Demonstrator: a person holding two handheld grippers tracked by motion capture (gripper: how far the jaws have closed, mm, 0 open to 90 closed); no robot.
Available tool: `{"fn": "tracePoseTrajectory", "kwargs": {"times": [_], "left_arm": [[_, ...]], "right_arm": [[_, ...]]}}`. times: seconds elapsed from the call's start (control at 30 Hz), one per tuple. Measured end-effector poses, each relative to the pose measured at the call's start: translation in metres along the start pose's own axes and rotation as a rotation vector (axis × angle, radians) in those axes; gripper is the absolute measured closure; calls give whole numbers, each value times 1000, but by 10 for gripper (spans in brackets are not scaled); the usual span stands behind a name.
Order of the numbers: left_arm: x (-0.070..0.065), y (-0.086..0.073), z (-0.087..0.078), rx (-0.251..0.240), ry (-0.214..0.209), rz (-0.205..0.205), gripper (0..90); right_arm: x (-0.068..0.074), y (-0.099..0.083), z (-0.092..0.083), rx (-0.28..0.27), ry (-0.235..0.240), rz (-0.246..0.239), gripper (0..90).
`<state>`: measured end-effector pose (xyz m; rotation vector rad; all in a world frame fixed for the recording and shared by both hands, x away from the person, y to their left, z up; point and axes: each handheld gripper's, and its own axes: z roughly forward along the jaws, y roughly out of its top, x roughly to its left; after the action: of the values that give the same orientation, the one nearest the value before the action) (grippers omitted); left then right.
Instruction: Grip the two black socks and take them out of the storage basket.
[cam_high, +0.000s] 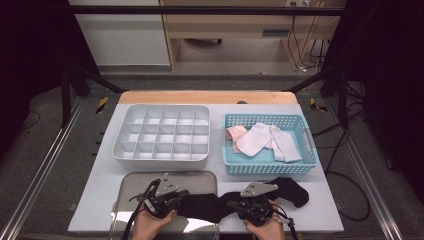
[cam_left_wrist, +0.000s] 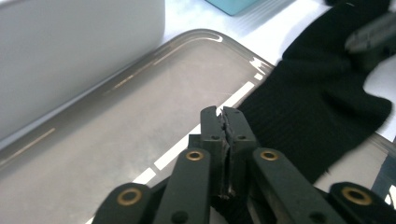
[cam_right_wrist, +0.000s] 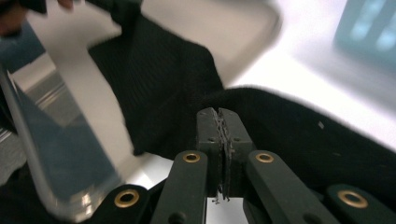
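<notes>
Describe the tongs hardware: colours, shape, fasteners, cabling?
Both are matte black. Left tongs and right tongs each carry a grey three-cornered plate on top. Flat linkage bars with brass-coloured rivets lead to two narrow jaws. Black cables trail back past the bare hands; no sleeves visible.

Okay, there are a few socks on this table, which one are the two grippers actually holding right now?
The black sock, stretched across the metal tray's edge between both grippers. The white and pink ones lie untouched in the blue basket.

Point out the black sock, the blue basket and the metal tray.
black sock (cam_high: 210, 206), high view, on the stretch of fabric between the two claws.
blue basket (cam_high: 272, 168), high view, on its near wall.
metal tray (cam_left_wrist: 116, 140), left gripper view, on its bare floor.
</notes>
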<state>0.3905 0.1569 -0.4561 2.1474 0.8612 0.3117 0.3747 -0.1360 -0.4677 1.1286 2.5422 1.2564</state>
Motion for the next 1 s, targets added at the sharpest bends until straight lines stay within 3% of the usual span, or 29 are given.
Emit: {"fn": "tracePoseTrajectory", "kwargs": {"times": [0.1,0.2,0.23,0.33,0.43,0.5,0.53,0.63,0.77,0.87,1.0], "left_arm": [[-1,-3,-1,-6,19,-20,737],[0,-9,-8,-11,25,-51,625],[1,-12,-13,-17,8,-74,608],[-1,-17,-19,-9,18,-82,564],[-7,-22,-20,12,31,-90,557],[-11,-22,-17,28,41,-98,568],[-12,-23,-16,35,45,-96,580],[-18,-24,-11,51,46,-89,656],[-24,-24,-8,60,73,-71,792],[-22,-22,-6,60,66,-65,860],[-16,-19,-8,32,85,-58,878]], "right_arm": [[1,-10,3,39,-7,5,880],[0,-12,1,22,-5,18,857],[0,-11,0,13,-8,13,842],[0,-4,-11,-48,-4,3,814],[-3,9,-25,-124,-34,4,791],[-9,17,-29,-148,-87,-6,770],[-15,20,-27,-138,-133,-5,754],[-32,16,-15,-93,-181,20,737],[-35,5,-9,-14,-159,32,823],[-28,-2,-14,-6,-114,33,863],[-24,-7,-12,28,-96,35,862]]}}
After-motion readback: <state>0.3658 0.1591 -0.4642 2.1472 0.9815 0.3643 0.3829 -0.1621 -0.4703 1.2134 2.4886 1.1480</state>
